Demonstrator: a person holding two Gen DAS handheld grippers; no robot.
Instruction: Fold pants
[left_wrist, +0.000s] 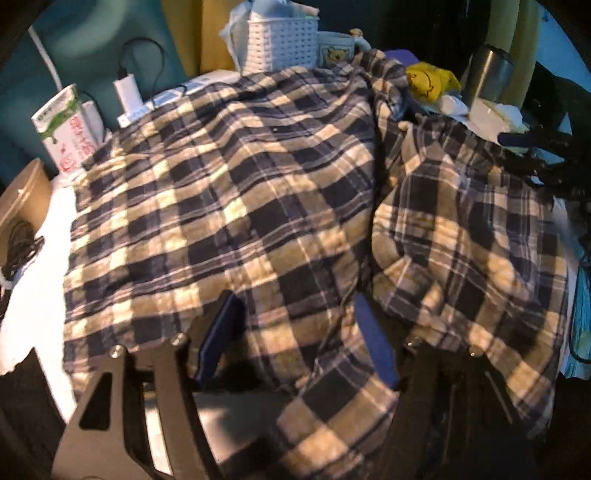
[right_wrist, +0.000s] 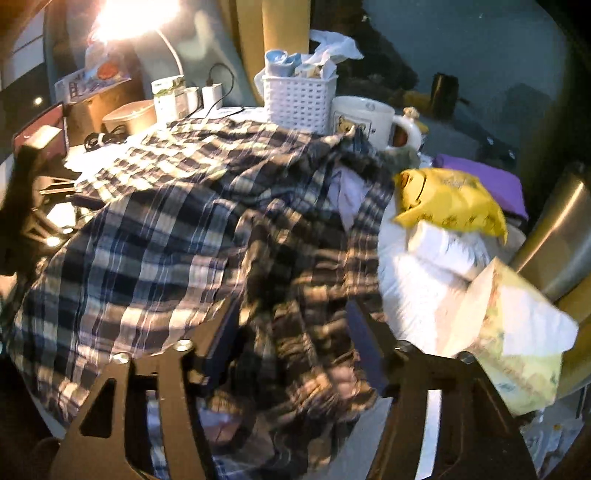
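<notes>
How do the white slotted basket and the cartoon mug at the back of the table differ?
The white basket has perforated, boxy walls, while the mug is smooth and round with a bear picture. The basket is stuffed with papers and packets standing out of its top; what the mug holds cannot be seen. The mug has a side handle; the basket shows none. Both are white, upright, side by side, with the plaid pants reaching their bases.
</notes>
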